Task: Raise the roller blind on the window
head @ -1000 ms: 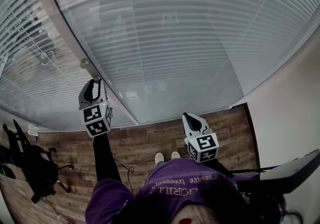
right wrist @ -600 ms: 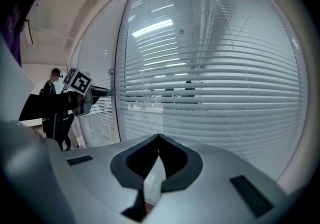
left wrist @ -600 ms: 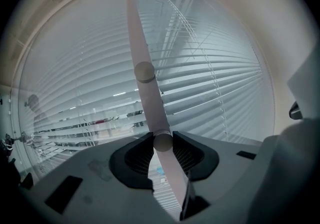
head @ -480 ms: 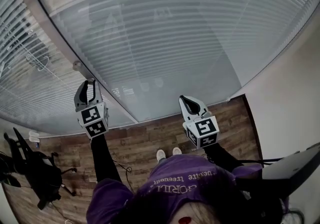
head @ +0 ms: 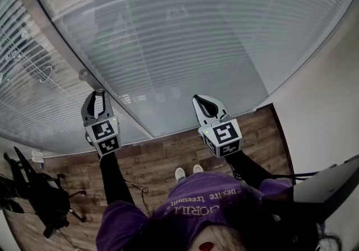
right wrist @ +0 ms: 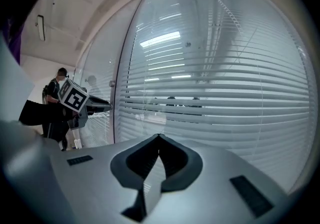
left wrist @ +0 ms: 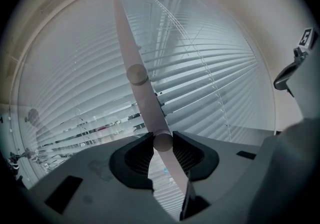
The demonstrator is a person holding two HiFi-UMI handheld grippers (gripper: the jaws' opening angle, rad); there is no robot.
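Note:
A slatted blind hangs lowered behind the glass, also seen in the left gripper view and the right gripper view. A pale frame post runs slantwise between two panes. It carries two round knobs, the upper knob free. My left gripper is at the post, shut on the lower knob, whose sides its jaws touch. My right gripper hovers in front of the glass to the right, shut and empty, tips together.
Below is wood floor with the person's shoes. A black chair stands at the lower left. A white wall and a dark tabletop edge close the right side. A person shows at the far left.
My right gripper has risen and shifted left toward the glass. My left gripper has stayed at the post and rolled slightly. The head camera has tilted a little.

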